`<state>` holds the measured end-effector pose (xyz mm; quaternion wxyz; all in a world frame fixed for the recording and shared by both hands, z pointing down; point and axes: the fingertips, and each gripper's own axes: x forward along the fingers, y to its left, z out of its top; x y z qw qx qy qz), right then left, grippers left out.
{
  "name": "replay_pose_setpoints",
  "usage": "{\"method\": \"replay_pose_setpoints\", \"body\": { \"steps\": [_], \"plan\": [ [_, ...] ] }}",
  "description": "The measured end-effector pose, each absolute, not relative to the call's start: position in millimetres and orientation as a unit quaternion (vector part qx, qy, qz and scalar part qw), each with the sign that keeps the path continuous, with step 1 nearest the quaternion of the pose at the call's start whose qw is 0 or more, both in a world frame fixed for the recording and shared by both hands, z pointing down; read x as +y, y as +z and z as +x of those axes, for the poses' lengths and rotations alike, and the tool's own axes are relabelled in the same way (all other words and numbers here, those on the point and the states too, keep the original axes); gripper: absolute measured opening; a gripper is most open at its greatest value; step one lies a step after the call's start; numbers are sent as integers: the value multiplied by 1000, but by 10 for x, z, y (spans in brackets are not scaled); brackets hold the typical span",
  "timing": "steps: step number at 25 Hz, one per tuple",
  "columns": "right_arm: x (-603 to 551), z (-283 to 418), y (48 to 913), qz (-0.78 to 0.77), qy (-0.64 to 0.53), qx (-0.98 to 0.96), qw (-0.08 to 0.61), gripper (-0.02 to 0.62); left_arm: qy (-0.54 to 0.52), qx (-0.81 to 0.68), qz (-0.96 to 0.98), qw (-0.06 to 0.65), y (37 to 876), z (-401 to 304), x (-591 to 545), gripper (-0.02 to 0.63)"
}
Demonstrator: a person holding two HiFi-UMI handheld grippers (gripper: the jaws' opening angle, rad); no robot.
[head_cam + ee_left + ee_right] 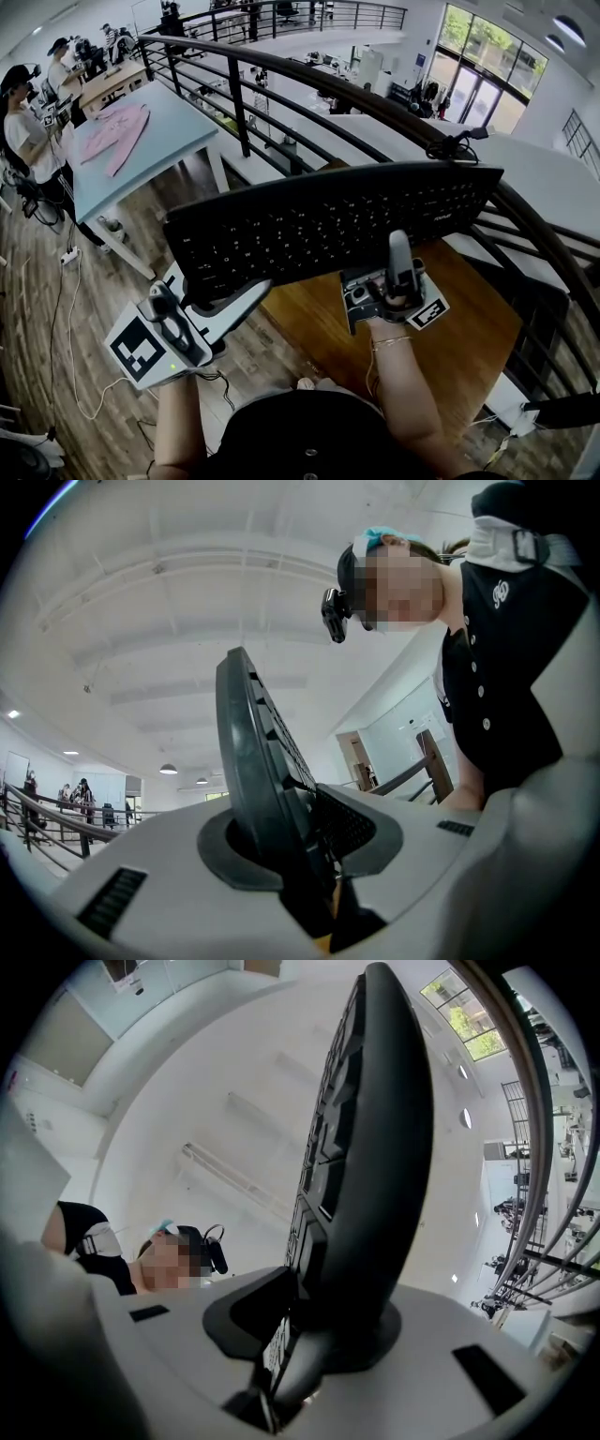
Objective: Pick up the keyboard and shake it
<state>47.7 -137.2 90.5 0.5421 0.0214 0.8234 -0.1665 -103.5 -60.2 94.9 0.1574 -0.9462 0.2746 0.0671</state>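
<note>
Black keyboard (pixel 328 220) hangs tilted in the air, lifted clear of the wooden tabletop (pixel 459 328); the left gripper (pixel 223 296) clamps its lower left corner, and the right gripper (pixel 399 251) clamps its lower edge further right.

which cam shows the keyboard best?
Head view: the whole keyboard, keys facing the camera, gripped at its near edge by the left tool and right tool. Both gripper views show only an edge-on slice clamped between the jaws.
</note>
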Motion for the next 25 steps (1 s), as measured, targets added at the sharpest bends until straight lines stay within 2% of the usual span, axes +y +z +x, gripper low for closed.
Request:
{"method": "replay_pose_setpoints", "body": {
  "steps": [10, 25],
  "plan": [
    [-1326, 576, 976, -2, -172, 828, 535, 103, 72, 267, -952, 134, 1018, -966, -598, 117],
    [-1311, 721, 1175, -138, -202, 863, 442, 115, 147, 263, -953, 11, 1342, -845, -684, 124]
  ]
}}
